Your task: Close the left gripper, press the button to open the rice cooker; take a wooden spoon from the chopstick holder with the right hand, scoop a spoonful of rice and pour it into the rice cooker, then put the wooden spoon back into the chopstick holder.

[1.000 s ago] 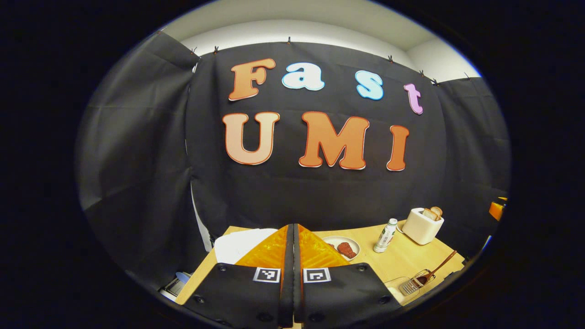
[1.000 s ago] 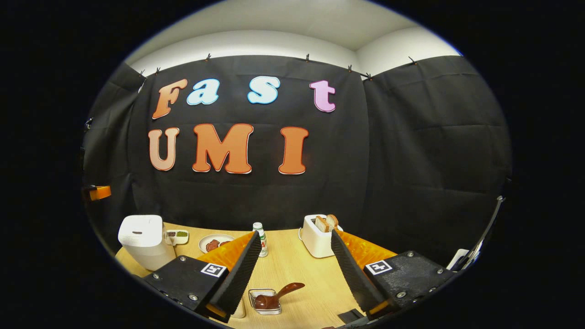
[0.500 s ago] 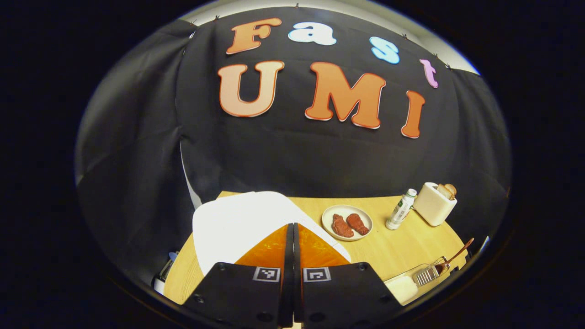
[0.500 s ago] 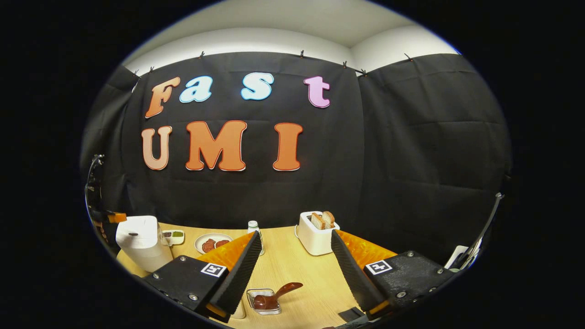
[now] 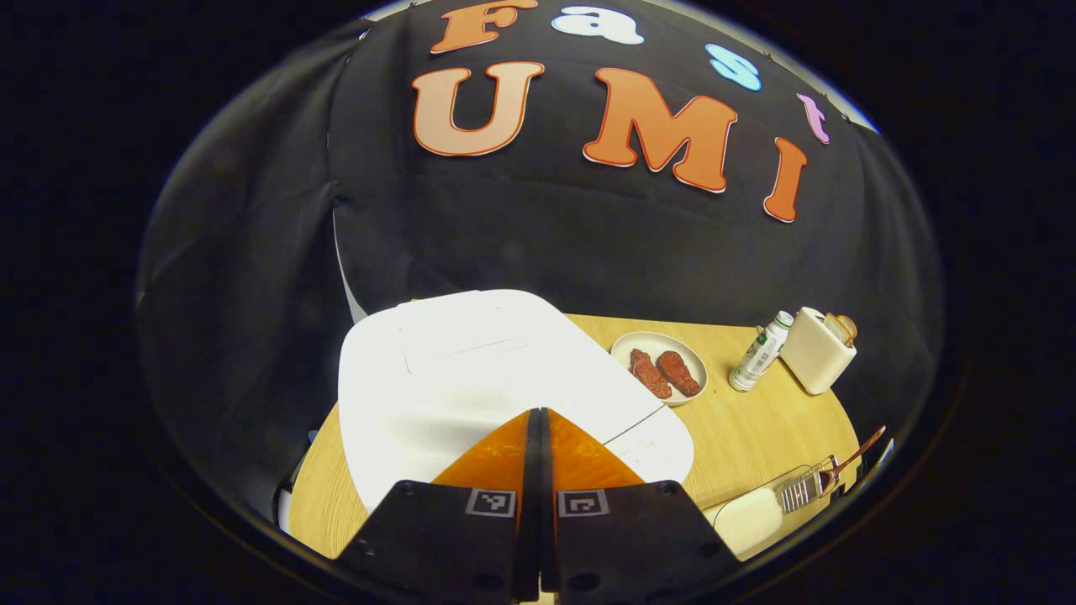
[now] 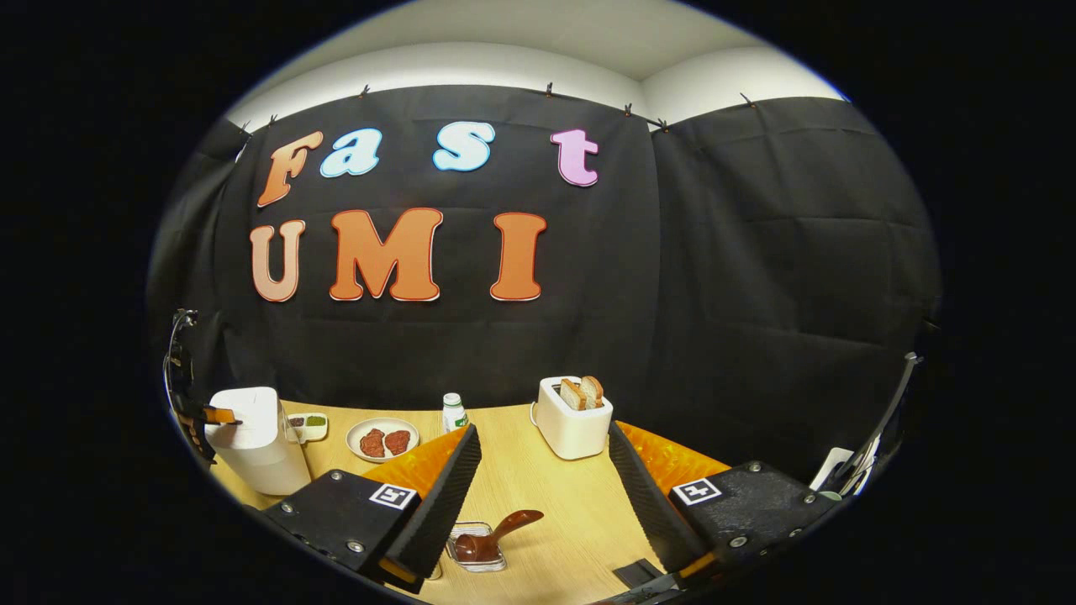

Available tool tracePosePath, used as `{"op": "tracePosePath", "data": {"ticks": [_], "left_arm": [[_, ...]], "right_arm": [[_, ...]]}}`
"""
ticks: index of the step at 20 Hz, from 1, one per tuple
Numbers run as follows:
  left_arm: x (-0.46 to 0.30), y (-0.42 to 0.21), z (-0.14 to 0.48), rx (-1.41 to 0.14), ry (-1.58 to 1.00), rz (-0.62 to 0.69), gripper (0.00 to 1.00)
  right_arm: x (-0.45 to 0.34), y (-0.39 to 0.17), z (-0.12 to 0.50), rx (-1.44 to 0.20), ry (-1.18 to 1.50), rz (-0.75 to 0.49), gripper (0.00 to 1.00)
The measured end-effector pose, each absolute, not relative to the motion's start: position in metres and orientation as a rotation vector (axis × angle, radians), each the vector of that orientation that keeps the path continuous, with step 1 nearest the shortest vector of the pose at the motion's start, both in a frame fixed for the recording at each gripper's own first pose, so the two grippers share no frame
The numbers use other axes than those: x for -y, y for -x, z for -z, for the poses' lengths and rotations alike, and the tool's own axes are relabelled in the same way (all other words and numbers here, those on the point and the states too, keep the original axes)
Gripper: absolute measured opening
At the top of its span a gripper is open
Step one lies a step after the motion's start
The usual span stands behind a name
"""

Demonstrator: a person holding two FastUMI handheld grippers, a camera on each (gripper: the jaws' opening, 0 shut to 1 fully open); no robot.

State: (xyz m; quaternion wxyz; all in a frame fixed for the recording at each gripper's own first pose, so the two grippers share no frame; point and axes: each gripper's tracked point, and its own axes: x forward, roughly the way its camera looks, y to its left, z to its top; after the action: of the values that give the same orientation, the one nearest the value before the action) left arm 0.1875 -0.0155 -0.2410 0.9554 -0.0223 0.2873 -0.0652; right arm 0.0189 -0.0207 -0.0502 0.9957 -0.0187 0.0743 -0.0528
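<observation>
The first step is in hand. In the left gripper view the left gripper (image 5: 538,420) has its jaws pressed together with nothing between them, its tip poised over the front part of the white rice cooker (image 5: 471,370), whose lid is down. Whether the tip touches the lid cannot be told, and the button itself is not plain from here. The next move, as I judge it, calls for a straight push down onto the button, kept short so the closed tip does not slide off the smooth lid.

In the right gripper view the right gripper (image 6: 545,470) has its jaws wide apart and empty, low over the table (image 6: 538,479). Just ahead of it lies the wooden spoon (image 6: 496,538), its bowl in a small clear holder (image 6: 475,550). Beyond, the middle of the table is open. Farther off stand a plate of meat (image 6: 382,439), a bottle (image 6: 454,413) and a toaster (image 6: 572,420), near the far edge by the wall.
</observation>
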Motion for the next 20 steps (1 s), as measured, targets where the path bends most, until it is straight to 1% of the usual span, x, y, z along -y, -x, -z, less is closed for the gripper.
{"op": "tracePosePath", "data": {"ticks": [2, 4, 5, 7, 9, 14, 17, 18, 20], "left_arm": [[0.015, -0.19, 0.243, -0.581, 0.046, 0.136, 0.05], [0.017, -0.19, 0.245, -0.602, 0.039, 0.144, 0.04], [0.017, -0.186, 0.252, -0.635, 0.032, 0.147, 0.05], [0.017, -0.189, 0.248, -0.611, 0.032, 0.146, 0.06], [0.016, -0.186, 0.244, -0.602, 0.027, 0.138, 0.05], [0.012, -0.192, 0.191, -0.46, -0.003, 0.11, 0.06], [0.006, -0.191, 0.145, -0.355, -0.023, 0.082, 0.05], [0.006, -0.191, 0.13, -0.321, -0.03, 0.08, 0.06], [0.009, -0.18, 0.103, -0.265, -0.039, 0.084, 0.05]], "right_arm": [[0.021, -0.017, 0.051, -0.151, 0.04, 0.105, 0.95], [0.021, -0.018, 0.052, -0.154, 0.042, 0.107, 0.95], [0.021, -0.018, 0.054, -0.157, 0.042, 0.105, 0.95], [0.02, -0.016, 0.055, -0.16, 0.041, 0.101, 0.95], [0.022, -0.015, 0.054, -0.155, 0.041, 0.103, 0.95], [0.025, -0.011, 0.053, -0.147, 0.034, 0.103, 0.95], [0.027, -0.008, 0.054, -0.146, 0.02, 0.104, 0.95], [0.027, -0.007, 0.053, -0.145, 0.015, 0.103, 0.95], [0.027, -0.005, 0.054, -0.142, 0.006, 0.098, 0.95]]}}
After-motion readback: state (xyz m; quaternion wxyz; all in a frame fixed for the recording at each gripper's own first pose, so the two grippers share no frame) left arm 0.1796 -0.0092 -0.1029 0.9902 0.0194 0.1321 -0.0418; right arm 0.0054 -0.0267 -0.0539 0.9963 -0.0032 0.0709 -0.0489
